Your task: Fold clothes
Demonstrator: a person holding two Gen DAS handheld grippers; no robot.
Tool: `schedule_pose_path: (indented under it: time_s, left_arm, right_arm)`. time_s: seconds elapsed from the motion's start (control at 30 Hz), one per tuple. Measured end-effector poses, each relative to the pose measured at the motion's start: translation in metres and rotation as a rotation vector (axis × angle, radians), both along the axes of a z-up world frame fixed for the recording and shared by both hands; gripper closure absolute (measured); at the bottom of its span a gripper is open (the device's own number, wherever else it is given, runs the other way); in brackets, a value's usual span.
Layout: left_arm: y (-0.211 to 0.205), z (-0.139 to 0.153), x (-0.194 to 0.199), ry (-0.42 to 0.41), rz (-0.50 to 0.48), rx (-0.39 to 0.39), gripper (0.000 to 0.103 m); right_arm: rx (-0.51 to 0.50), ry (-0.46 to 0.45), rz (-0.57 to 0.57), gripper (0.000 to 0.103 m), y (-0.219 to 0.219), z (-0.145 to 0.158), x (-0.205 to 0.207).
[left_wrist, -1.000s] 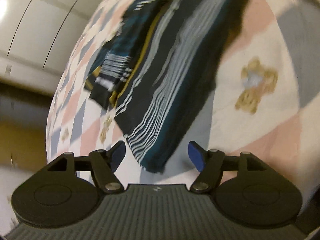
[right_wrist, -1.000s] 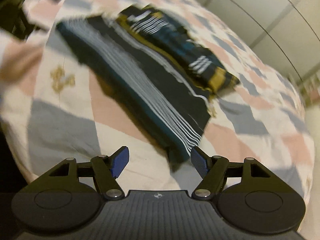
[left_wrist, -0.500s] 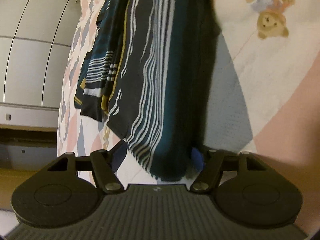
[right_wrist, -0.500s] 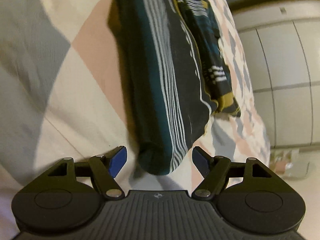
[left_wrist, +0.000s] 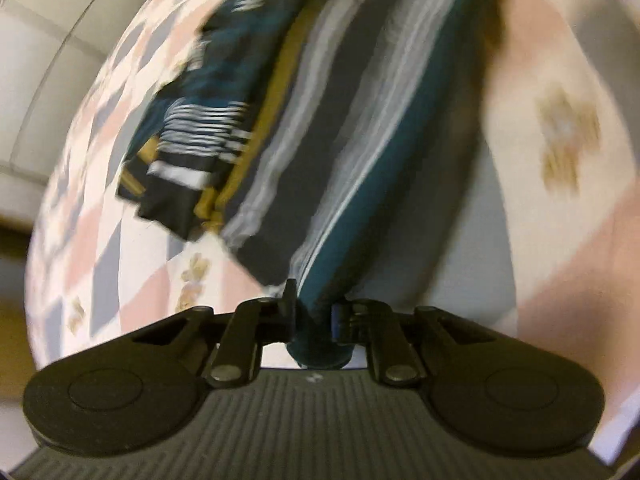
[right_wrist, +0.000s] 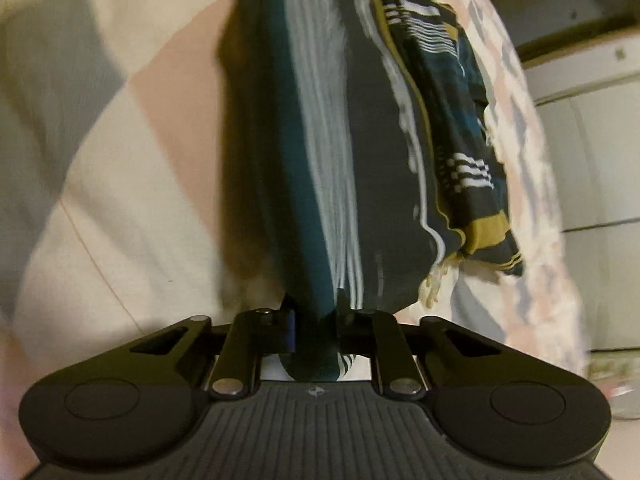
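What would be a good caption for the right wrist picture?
Right gripper clamps the striped garment on a patchwork bedsheet.

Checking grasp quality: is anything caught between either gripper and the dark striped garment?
Nothing visible. The left gripper and right gripper each pinch the dark teal, white-striped garment edge directly above the pastel checked bedsheet.

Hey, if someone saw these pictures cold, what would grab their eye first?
First, the dark striped garment with teal, white and mustard bands, running up the middle of both views, its near edge pinched in the left gripper and the right gripper. Under it lies the pink, grey and white patchwork bedspread with small bear prints, and pale panelled cupboard doors stand at the right view's right edge.
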State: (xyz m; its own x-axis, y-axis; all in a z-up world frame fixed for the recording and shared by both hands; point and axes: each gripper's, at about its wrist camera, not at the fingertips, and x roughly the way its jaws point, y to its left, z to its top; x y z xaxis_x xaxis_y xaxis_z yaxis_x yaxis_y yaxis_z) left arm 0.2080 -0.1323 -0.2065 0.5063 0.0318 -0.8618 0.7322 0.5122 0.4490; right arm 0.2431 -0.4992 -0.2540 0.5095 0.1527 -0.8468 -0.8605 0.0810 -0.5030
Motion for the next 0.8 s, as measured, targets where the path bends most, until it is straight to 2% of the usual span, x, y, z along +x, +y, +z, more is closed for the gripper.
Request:
schedule_pose_path:
  time_s: [0.07, 0.17, 0.23, 0.33, 0.43, 0.5, 0.6, 0.67, 0.73, 0.8]
  left_arm:
    - [0.007, 0.028, 0.033, 0.028, 0.058, -0.06, 0.091]
    - [0.016, 0.064, 0.097, 0.017, 0.123, -0.128, 0.091]
    - [0.02, 0.078, 0.138, 0.015, 0.153, -0.16, 0.091]
    - [0.026, 0.082, 0.21, 0.01, 0.22, -0.21, 0.091]
    - [0.041, 0.061, 0.279, 0.09, 0.341, -0.298, 0.087]
    - [0.052, 0.036, 0.313, 0.163, 0.457, -0.378, 0.085]
    - [0.07, 0.008, 0.33, 0.226, 0.616, -0.524, 0.082]
    - [0.083, 0.001, 0.327, 0.243, 0.685, -0.637, 0.08]
    - [0.097, -0.001, 0.324, 0.263, 0.73, -0.745, 0.077]
    - [0.106, -0.002, 0.325, 0.284, 0.741, -0.799, 0.077]
  right_arm:
    - [0.055, 0.097, -0.04, 0.091, -0.003, 0.027, 0.027]
    - [0.138, 0.241, -0.1, 0.091, -0.008, 0.069, 0.067]
    - [0.175, 0.251, -0.138, 0.092, -0.005, 0.08, 0.112]
    - [0.229, 0.265, -0.195, 0.092, -0.001, 0.096, 0.179]
    - [0.283, 0.279, -0.254, 0.092, 0.004, 0.113, 0.247]
    - [0.316, 0.331, -0.359, 0.091, 0.005, 0.093, 0.28]
    - [0.376, 0.413, -0.522, 0.087, 0.005, 0.059, 0.323]
    - [0.437, 0.479, -0.643, 0.077, 0.001, 0.033, 0.34]
    - [0.542, 0.509, -0.726, 0.07, -0.012, 0.023, 0.343]
    - [0.674, 0.559, -0.79, 0.049, -0.029, 0.018, 0.345]
